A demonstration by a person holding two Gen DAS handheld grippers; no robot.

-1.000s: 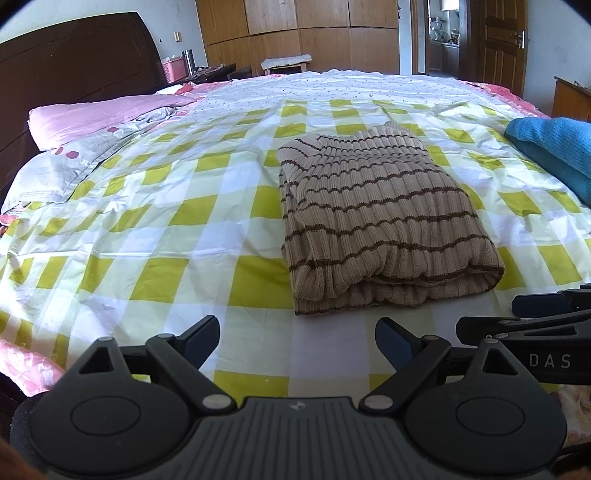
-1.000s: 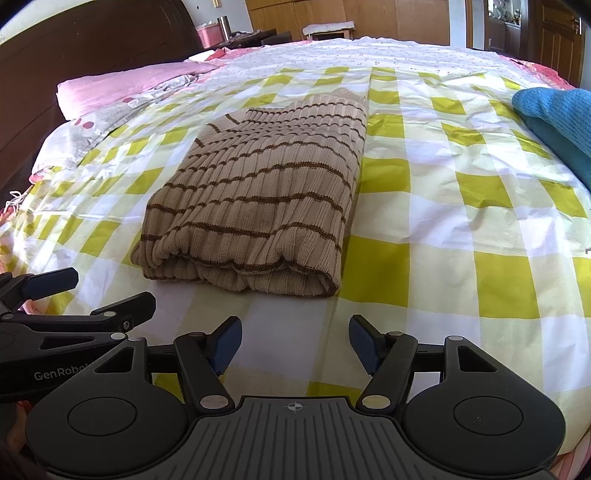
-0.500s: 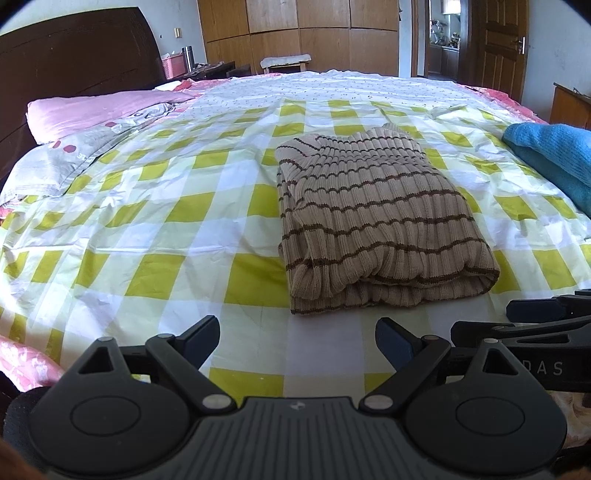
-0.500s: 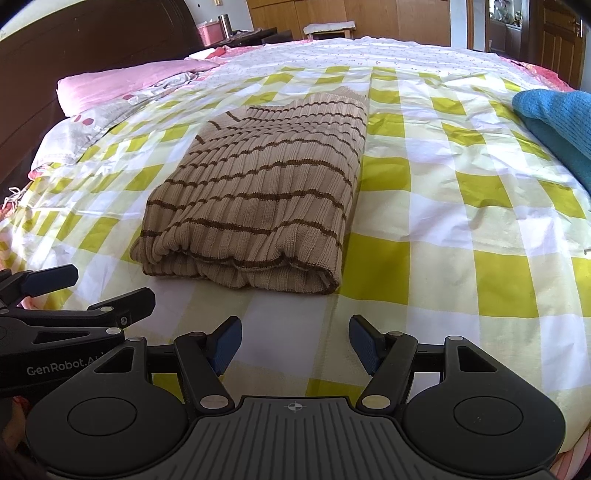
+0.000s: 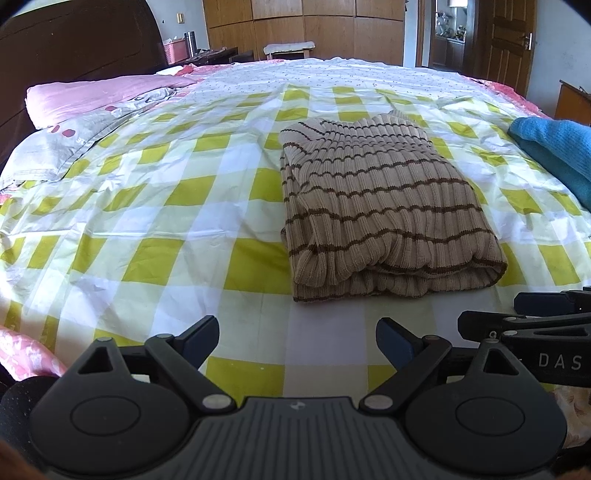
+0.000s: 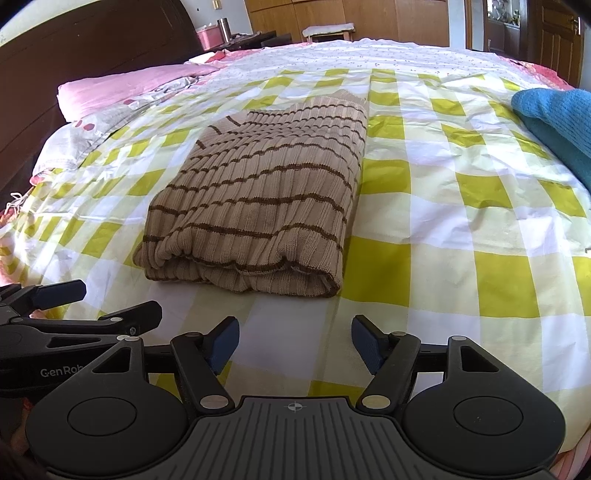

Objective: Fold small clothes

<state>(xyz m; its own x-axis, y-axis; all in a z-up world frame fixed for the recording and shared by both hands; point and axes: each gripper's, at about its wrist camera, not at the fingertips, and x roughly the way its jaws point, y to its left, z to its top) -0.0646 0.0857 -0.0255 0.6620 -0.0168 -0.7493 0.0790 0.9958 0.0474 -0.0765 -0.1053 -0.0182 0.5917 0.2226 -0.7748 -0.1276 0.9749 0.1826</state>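
Note:
A tan ribbed sweater with thin brown stripes (image 5: 380, 206) lies folded in a neat rectangle on the yellow-and-white checked bedsheet (image 5: 159, 206). It also shows in the right wrist view (image 6: 266, 195). My left gripper (image 5: 297, 341) is open and empty, near the bed's front edge, short of the sweater and to its left. My right gripper (image 6: 295, 341) is open and empty, just in front of the sweater's near folded edge. Each gripper shows at the edge of the other's view: the right one (image 5: 528, 314) and the left one (image 6: 70, 306).
A blue knitted garment (image 5: 554, 147) lies at the right side of the bed, also in the right wrist view (image 6: 557, 122). A pink pillow (image 5: 92, 99) and a dark headboard (image 5: 74, 48) are at the left. Wooden wardrobes (image 5: 314, 26) and a door stand behind.
Both grippers have drawn back slightly from the sweater. Both stay open. The sweater has not moved.

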